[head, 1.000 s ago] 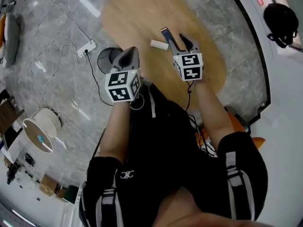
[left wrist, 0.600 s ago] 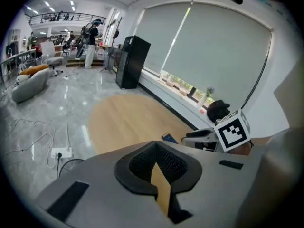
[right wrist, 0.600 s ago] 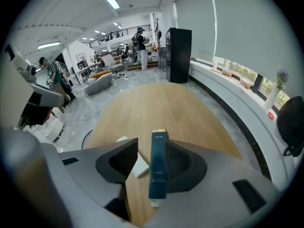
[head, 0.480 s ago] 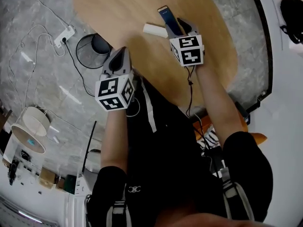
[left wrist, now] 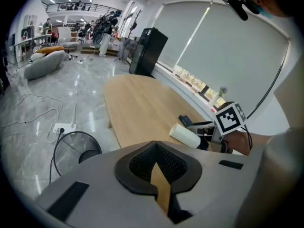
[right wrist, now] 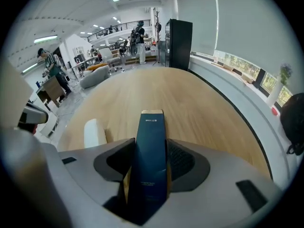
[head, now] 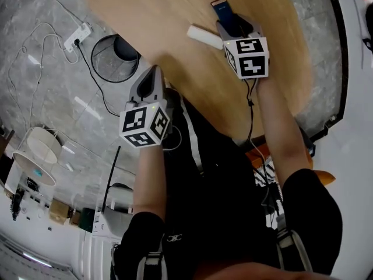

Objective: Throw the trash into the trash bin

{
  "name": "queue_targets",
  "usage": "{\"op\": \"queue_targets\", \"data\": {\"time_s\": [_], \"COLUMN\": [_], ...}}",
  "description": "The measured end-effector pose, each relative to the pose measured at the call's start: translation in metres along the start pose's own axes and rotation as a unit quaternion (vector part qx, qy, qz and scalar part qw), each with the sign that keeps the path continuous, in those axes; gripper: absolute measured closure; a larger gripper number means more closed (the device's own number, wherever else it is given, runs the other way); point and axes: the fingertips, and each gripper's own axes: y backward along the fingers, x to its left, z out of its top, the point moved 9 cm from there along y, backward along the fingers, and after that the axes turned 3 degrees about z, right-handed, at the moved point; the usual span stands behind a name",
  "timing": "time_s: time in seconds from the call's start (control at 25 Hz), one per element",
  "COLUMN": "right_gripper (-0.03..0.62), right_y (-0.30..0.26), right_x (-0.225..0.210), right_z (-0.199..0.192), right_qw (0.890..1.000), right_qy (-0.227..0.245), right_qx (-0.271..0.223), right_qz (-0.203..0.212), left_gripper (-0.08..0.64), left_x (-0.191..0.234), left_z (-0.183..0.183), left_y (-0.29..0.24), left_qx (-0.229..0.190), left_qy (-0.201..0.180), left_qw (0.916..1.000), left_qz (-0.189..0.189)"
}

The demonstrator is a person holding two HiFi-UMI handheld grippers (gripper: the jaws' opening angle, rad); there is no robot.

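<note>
A dark blue flat box [right wrist: 151, 146] stands between the jaws of my right gripper [right wrist: 151, 163]. These jaws have just been opening, and a gap shows beside the left pad, so they stand open around the box. In the head view the box [head: 223, 11] and right gripper [head: 233, 23] are over the wooden table [head: 175, 16], next to a white roll [head: 204, 37] lying on it. My left gripper [head: 152, 72] is shut and empty at the table's near edge. The black wire trash bin [head: 115, 58] stands on the floor to its left.
A white power strip [head: 77, 37] with cables lies on the grey floor beyond the bin. A white round object [head: 36, 156] sits at far left. The left gripper view shows the bin [left wrist: 76, 148], the roll [left wrist: 185, 136] and the long table [left wrist: 142, 103].
Both grippers have come down toward the table. The blue box stays between the right jaws, close beside the white roll. The left gripper stays shut.
</note>
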Motion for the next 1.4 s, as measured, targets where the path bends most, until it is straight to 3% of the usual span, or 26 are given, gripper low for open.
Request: {"op": "queue_targets", "data": {"time_s": [0.32,0.6,1.0,1.4], "right_gripper": [0.394,0.396,0.397,0.397], "right_y": [0.032,0.079,0.097,0.044], "right_x": [0.007,0.033,0.156,0.293], "right_z": [0.022,0.073,0.115,0.134], "right_qw": [0.998,0.994,0.988,0.980], "right_qy": [0.011,0.001,0.027,0.058], "right_qx": [-0.054,-0.105,-0.125,-0.098], "right_qz": [-0.033,-0.018,0.084,0.162], "left_gripper": [0.547,0.548,0.548,0.548], "left_x": [0.019,0.032,0.089,0.194], "left_z": [0.015,0.042,0.057,0.015], "left_y": [0.012,0.043,0.098,0.153], "left_qx": [-0.019,-0.050,-0.096,-0.098], "left_qy": [0.009,0.017,0.053,0.115], "left_qw": [0.9995,0.9980,0.9914,0.9816], "left_qz": [0.023,0.036,0.071,0.117]}}
